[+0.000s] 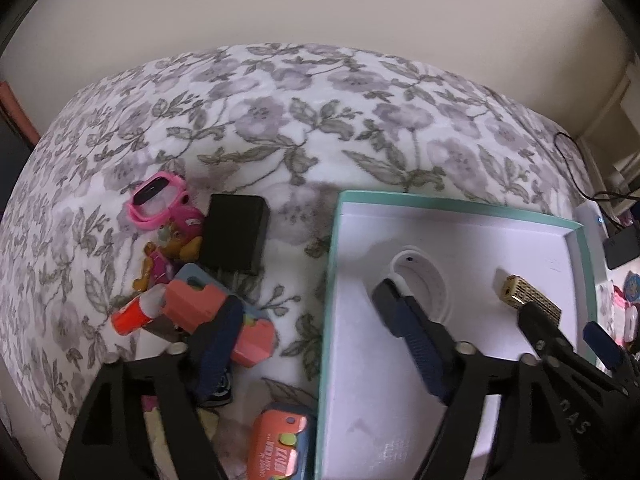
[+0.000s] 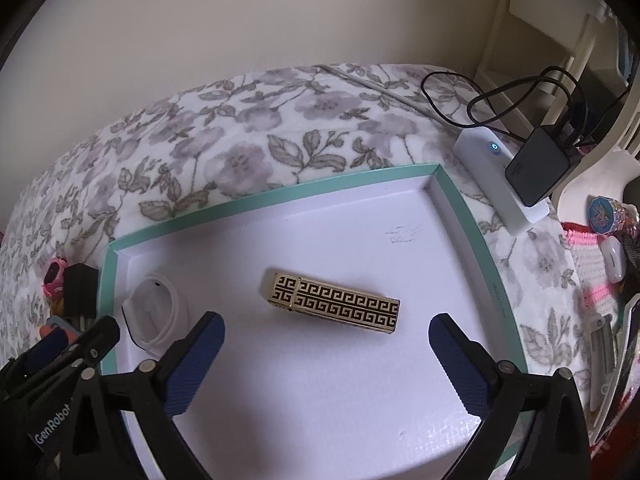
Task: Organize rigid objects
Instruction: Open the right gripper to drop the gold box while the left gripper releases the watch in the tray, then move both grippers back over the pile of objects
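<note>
A: Where did the gold lighter [image 2: 335,304] sit?
B: Flat on the white floor of the teal-rimmed box [image 2: 464,204], apart from the white band [image 2: 154,310] at the box's left.
A: And the right gripper [image 2: 326,338]?
B: Jaws spread wide, on the near side of the lighter, holding nothing.
A: The left gripper [image 1: 310,308]?
B: Also gaping, 1 finger in the box beside the band, the other over the toys [image 1: 176,308] on the bed [image 1: 304,112].

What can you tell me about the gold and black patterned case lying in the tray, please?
The gold case is a slim rectangular block with a black Greek-key pattern, shiny like metal. A seam near its left end suggests a cap. It lies flat, slightly angled, on the white floor of the teal-rimmed tray, touching nothing else, ahead of the open right gripper.
</note>
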